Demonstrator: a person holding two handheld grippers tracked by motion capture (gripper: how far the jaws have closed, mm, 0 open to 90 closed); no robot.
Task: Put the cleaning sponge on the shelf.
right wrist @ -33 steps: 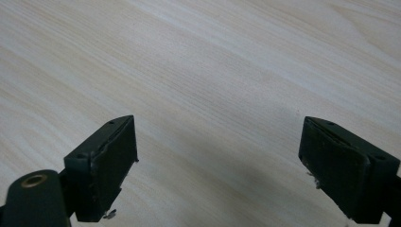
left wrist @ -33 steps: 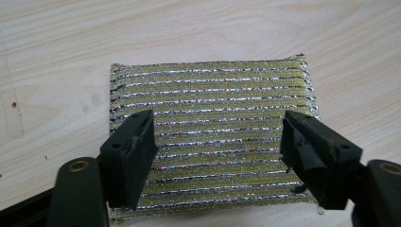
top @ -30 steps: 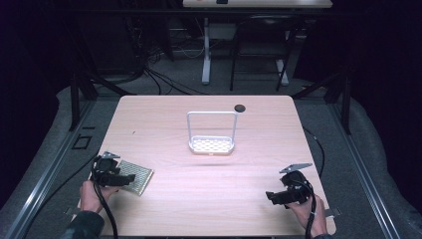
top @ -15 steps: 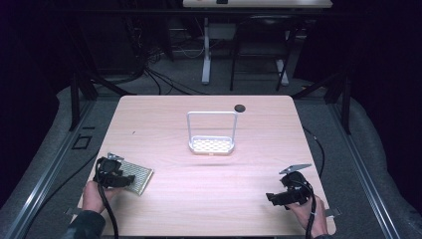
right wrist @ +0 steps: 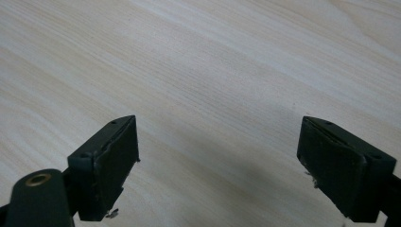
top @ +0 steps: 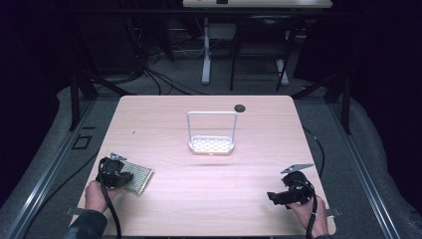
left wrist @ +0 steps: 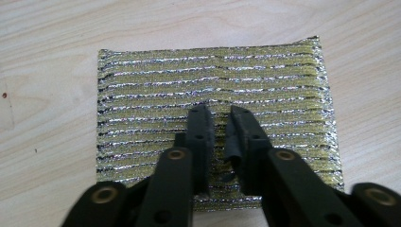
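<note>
A gold-and-silver striped scouring pad (top: 139, 178) lies flat on the wooden table (top: 209, 199) near its front left corner. My left gripper (top: 125, 177) reaches over the pad's near edge. In the left gripper view its jaws (left wrist: 220, 116) stand almost together on the scouring pad (left wrist: 213, 71), and a small ridge of the pad's cloth is pinched up between the pads. These jaws have just been closing. At the front right my right gripper (top: 272, 196) rests low over bare wood; the right gripper (right wrist: 220, 156) is open, with nothing between its fingers.
A white wire rack (top: 211, 144) with a tall loop handle stands at the table's middle. A small black disc (top: 240, 107) lies near the far edge. Dark floor, cables and table legs surround the table.
The left gripper has shifted slightly toward the pad and its jaws have drawn together on it. The right gripper has kept still.
</note>
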